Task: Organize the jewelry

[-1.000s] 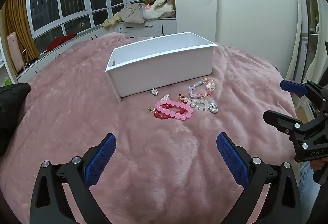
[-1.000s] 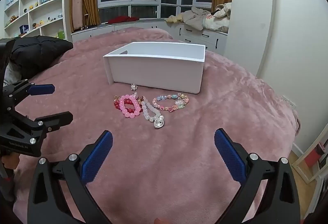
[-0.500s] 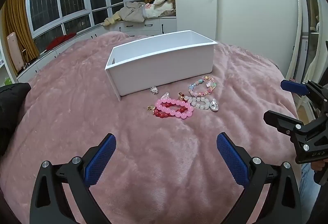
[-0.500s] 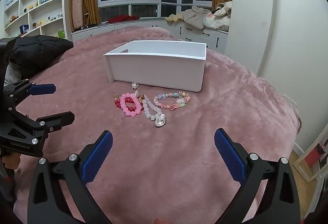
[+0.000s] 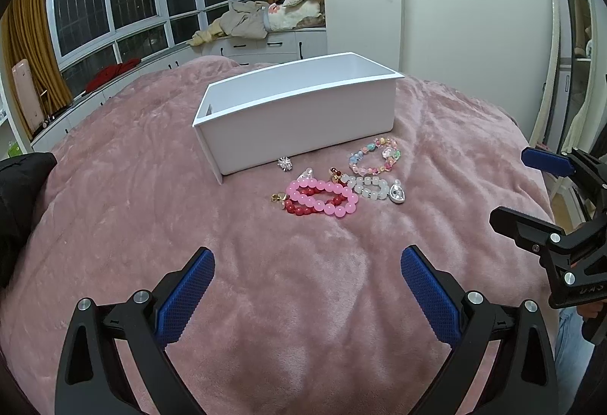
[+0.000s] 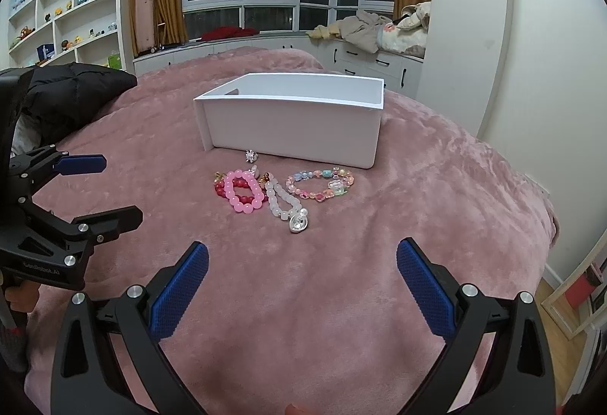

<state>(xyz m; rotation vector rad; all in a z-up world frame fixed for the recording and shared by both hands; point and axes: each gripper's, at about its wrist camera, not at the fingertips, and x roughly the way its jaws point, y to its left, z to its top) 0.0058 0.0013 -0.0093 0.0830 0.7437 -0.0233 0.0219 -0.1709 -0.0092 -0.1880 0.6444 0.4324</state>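
Both claws have crept slightly nearer the bracelets (image 5: pixel 341 183) at frame centre – left gripper (image 5: pixel 307 286) and right gripper (image 6: pixel 301 282) spread wide, empty. White box (image 5: pixel 303 123) just behind; nothing sorted yet.

Pink bed (image 5: pixel 151 225) holds white box (image 5: pixel 303 126) (bracelets (image 5: pixel 322 197) beside).

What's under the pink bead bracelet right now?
A red bead bracelet lies partly under the pink bead bracelet, showing inside and beside its loop on the pink blanket. Whatever the pink beads cover is hidden.
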